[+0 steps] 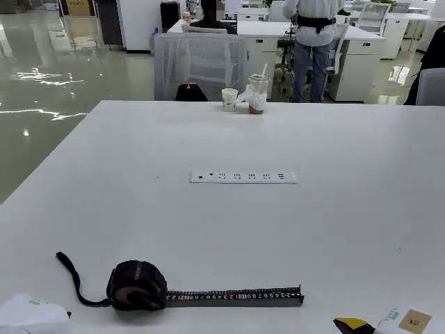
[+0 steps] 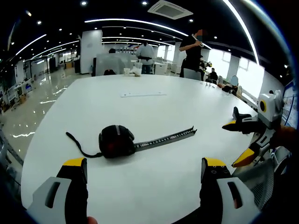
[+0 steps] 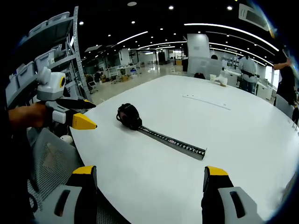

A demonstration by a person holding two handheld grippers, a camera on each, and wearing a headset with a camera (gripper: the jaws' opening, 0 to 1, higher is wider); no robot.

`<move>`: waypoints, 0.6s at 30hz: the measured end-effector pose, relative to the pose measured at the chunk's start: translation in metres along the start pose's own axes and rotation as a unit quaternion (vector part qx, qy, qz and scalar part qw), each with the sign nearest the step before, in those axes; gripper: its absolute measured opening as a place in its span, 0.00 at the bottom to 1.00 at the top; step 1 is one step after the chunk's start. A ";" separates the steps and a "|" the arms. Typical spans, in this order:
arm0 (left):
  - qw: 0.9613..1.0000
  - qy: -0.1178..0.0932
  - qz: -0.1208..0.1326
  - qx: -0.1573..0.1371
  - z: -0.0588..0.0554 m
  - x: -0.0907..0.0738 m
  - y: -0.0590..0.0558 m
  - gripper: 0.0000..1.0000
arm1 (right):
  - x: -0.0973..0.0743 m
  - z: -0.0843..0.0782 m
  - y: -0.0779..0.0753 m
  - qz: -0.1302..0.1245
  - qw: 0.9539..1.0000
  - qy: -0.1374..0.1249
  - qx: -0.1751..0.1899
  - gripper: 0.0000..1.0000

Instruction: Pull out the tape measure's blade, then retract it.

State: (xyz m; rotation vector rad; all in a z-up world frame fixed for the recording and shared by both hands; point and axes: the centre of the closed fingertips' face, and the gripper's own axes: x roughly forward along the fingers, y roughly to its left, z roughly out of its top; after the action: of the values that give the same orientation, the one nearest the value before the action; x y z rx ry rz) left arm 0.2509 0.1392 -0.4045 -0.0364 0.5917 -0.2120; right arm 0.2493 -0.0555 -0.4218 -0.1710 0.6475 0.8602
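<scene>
A black tape measure lies near the table's front edge. Its blade is drawn out flat to the right, and a black wrist strap trails to the left. From the left gripper view the case and blade lie ahead of my left gripper, which is open and holds nothing. My right gripper is open too, back from the table edge, with the case and blade in front of it. Neither gripper touches the tape measure.
A white power strip lies at mid-table. Paper cups and a plastic cup stand at the far edge. A mesh chair is behind the table, and a person stands further back by other desks.
</scene>
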 end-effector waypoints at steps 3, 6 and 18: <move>1.000 0.001 0.000 0.002 0.000 0.003 0.000 0.99 | 0.002 -0.002 -0.003 0.004 1.000 0.003 0.000 0.94; 1.000 0.002 0.000 0.002 0.000 0.005 0.001 0.99 | 0.003 -0.003 -0.006 0.008 1.000 0.006 -0.001 0.94; 1.000 0.005 0.008 0.003 0.000 0.019 0.008 0.99 | 0.012 0.000 -0.018 0.029 0.999 0.012 -0.025 0.90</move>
State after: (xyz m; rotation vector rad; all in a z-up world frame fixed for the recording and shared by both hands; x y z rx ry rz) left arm 0.2678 0.1433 -0.4151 -0.0246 0.6005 -0.1987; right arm 0.2681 -0.0597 -0.4308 -0.2094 0.6570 0.9309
